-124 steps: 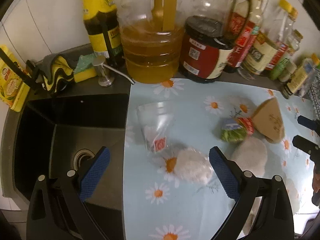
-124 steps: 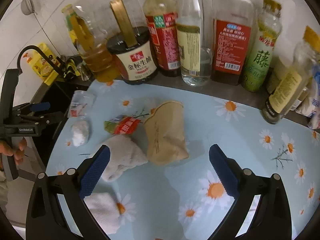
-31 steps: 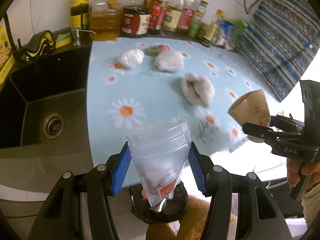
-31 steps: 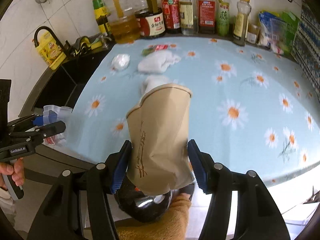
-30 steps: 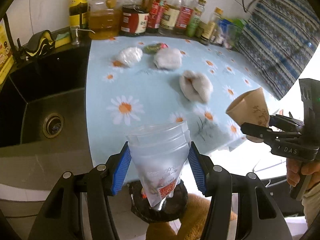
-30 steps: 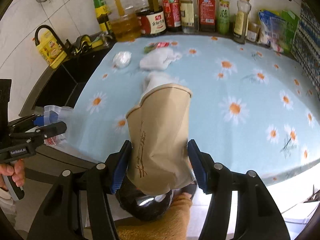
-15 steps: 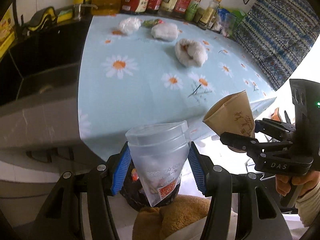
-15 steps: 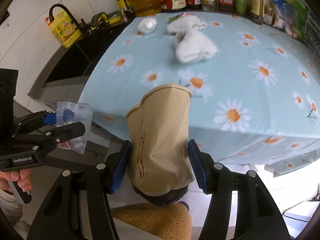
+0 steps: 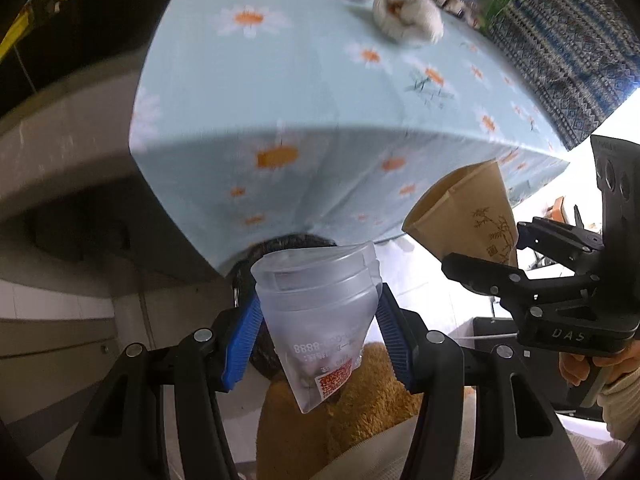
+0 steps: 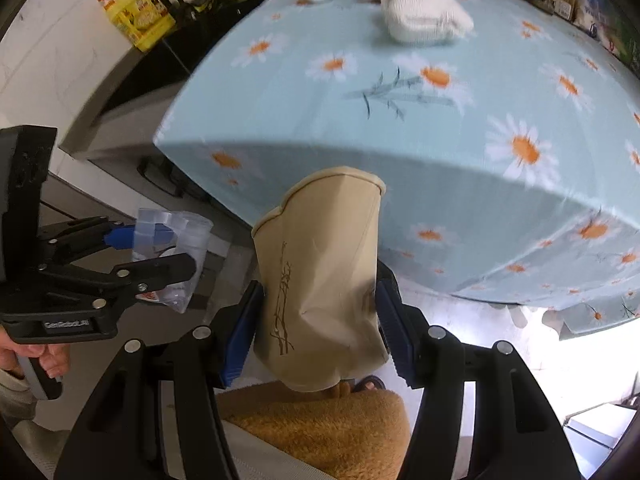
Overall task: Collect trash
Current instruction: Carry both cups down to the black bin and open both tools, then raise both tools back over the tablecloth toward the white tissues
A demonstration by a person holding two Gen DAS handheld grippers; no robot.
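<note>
Trash is being carried off the counter — the left gripper [image 9: 318,342] is clamping a clear plastic cup [image 9: 318,304], its blue pads [image 9: 240,344] pressing the flattened sides, and the right gripper [image 10: 318,324] is squeezing a tan paper cup [image 10: 324,280] the same way. Both pieces are hanging below the counter [image 10: 400,128] edge, out in front of the daisy-print cloth [image 9: 320,80].

Step looks like transport to a bin: a dark round shape [image 9: 276,252] is showing just behind the plastic cup, possibly the bin, can't tell for sure. Next move is likely calling for lining up over it and opening both grippers.

Plastic cup is thin, translucent, creased to a wedge, with a red label near the base. Paper cup is matte, dented, with a bamboo print. White crumpled tissues [image 10: 420,16] are lying back on the counter — not yet collected.
</note>
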